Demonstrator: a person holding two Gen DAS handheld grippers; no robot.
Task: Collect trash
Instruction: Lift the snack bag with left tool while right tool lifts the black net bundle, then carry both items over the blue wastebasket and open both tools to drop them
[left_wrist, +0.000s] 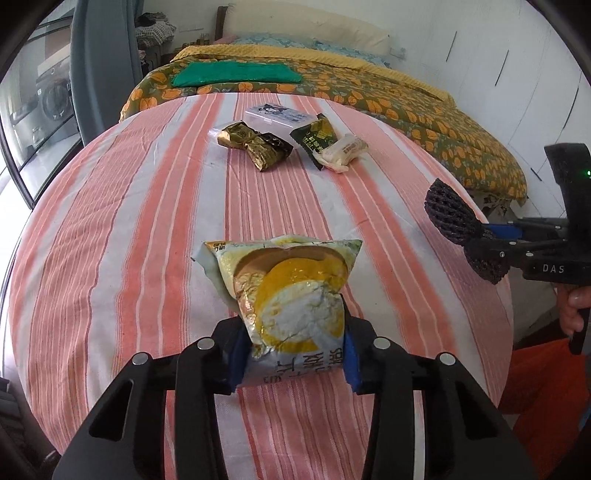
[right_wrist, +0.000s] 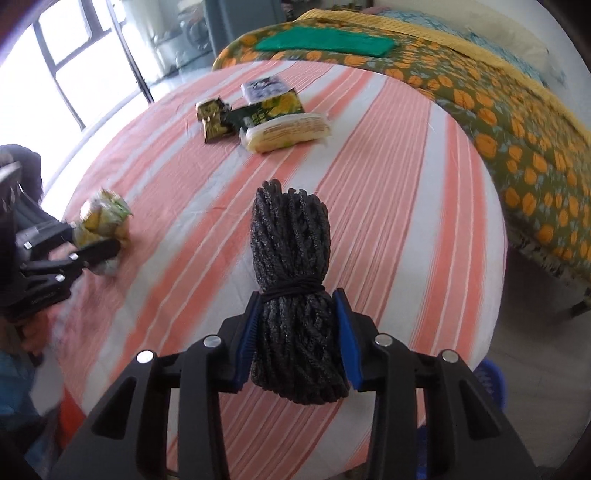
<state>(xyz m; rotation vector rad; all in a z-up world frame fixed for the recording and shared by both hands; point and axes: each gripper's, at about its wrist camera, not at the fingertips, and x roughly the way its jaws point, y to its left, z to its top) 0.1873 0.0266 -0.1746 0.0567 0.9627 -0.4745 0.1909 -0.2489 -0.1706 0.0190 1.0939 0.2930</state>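
Over the striped tablecloth (left_wrist: 147, 221), the left gripper (left_wrist: 293, 354) clamps a yellow snack bag (left_wrist: 291, 291) between its fingers, the right gripper (right_wrist: 297, 332) pinches a black mesh bundle (right_wrist: 291, 266), and smaller wrappers (left_wrist: 258, 146) lie far beyond both fingertips.

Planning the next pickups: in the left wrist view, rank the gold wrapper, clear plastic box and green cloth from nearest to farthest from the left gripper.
1. Gold wrapper, far side of the table, left of the pile.
2. Clear plastic box, just behind it.
3. Green cloth, on the bed beyond.
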